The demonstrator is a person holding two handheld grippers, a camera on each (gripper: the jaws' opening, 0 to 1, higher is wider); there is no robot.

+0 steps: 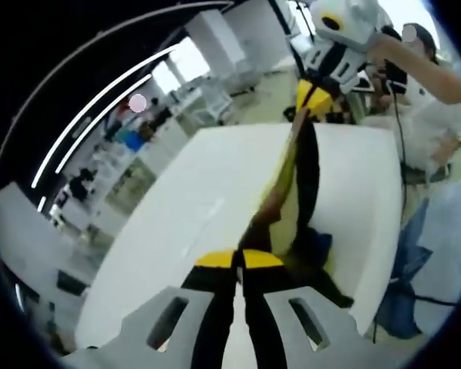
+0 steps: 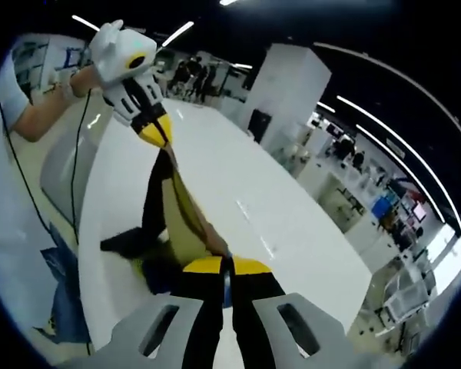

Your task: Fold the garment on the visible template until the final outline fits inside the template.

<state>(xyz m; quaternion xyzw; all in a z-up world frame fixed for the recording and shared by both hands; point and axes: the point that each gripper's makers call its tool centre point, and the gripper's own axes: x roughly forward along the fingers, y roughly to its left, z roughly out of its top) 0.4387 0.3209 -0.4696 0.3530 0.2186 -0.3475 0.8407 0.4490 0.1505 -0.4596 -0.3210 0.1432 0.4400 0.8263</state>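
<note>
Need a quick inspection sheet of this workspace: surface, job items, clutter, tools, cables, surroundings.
Surface: white table, no template outline visible.
Job's things: black and yellow garment held stretched above the table between both tools, its lower part resting on the table.
Clutter: nothing seen.
Grippers: left tool shut on the garment; right tool shut on the garment.
Cables: black cable hanging from the left tool.
Surroundings: large hall, ceiling light strips, distant people and desks.

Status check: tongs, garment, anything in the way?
Left tongs and right tongs both shut on garment. Garment stretched between them, lifted, lower part trailing on white table. No obstruction seen.
</note>
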